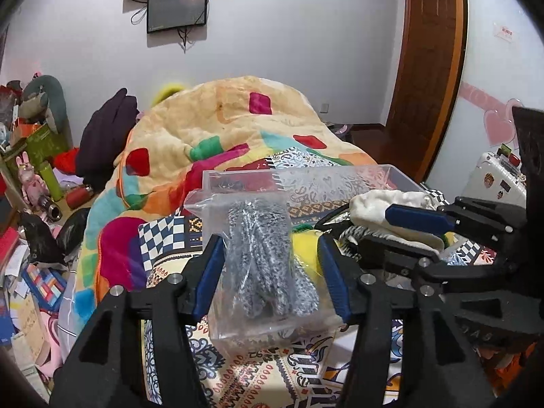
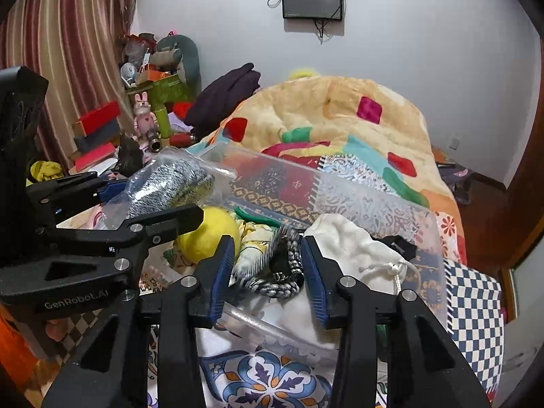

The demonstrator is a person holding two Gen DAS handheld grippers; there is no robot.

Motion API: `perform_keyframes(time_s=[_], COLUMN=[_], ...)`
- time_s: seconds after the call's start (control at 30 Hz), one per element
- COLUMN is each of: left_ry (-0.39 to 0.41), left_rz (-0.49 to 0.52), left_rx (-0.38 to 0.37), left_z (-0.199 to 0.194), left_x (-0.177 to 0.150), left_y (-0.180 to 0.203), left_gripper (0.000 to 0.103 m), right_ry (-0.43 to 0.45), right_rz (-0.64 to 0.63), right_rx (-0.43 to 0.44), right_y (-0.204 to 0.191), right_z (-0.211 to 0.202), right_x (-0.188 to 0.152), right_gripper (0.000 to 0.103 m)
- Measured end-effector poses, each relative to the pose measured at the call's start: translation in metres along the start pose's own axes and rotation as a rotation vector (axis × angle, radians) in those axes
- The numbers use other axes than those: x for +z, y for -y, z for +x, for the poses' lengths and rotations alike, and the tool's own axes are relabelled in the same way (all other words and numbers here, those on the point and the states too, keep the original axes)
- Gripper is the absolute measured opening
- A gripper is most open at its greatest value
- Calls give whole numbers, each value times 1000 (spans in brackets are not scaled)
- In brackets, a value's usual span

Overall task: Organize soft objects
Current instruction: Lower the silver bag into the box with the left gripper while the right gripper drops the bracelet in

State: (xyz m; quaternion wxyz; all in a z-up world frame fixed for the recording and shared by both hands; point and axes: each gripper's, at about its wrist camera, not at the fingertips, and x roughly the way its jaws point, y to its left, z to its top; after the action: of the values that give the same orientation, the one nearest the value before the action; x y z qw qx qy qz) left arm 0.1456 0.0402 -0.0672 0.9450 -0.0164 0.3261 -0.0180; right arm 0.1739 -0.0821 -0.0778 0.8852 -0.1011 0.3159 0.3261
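My left gripper (image 1: 272,248) is shut on a clear plastic bag of grey speckled knitwear (image 1: 268,255), held above the bed beside a clear plastic bin (image 1: 306,178). The bag also shows in the right wrist view (image 2: 170,183), with the left gripper (image 2: 146,204) around it. My right gripper (image 2: 268,258) is open over the bin (image 2: 340,197), its fingers either side of a black-and-white braided cord (image 2: 289,272). It shows in the left wrist view (image 1: 391,224). A white drawstring pouch (image 2: 353,248) and a yellow soft ball (image 2: 207,238) lie in the bin.
A bright patchwork blanket (image 1: 210,129) is heaped on the bed behind the bin. A dark garment (image 1: 108,129) lies on its left. Boxes, toys and bottles (image 1: 37,170) clutter the floor at left. A white suitcase (image 1: 493,176) stands at right.
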Motion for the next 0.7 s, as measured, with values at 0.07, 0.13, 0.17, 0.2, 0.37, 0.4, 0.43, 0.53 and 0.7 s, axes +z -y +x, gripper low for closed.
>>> perform_keyframes(time_s=[0.07,0.13,0.17,0.2,0.37,0.4,0.43,0.53,0.7], left_ry=[10,24,35,48,130,145,165,218,299], left_rz=[-13,-22,-25,-27,-36,-37,-38,-33,-15], left_rx=[-10,-16,-17,-21,-27,-30,-35,-39,-28], left_z=[-6,-13,-18,-24,-57,-63,-72,-93,-124], left_x=[0,0,1,2,10,11,13,16,16], left_y=[-1,-2,-2,-2,1,2,4,9,20], left_gripper=[60,60,60,60,61,61,61,67,80], right_ry=[11,28,39,48,129,142,167,221,298], right_rz=[4,7,8,9,13,13,13,19,28], right_rx=[10,11,13,13,11,9,2,-7,-45], right_y=[0,1,1,2,3,2,2,2,2], right_z=[-5,-12,-16,-18,-53,-56,-67,-89,-117], right_x=[3,6,7,8,14,15,17,19,17], right_gripper=[38,38,38,38,38,38,38,39,58])
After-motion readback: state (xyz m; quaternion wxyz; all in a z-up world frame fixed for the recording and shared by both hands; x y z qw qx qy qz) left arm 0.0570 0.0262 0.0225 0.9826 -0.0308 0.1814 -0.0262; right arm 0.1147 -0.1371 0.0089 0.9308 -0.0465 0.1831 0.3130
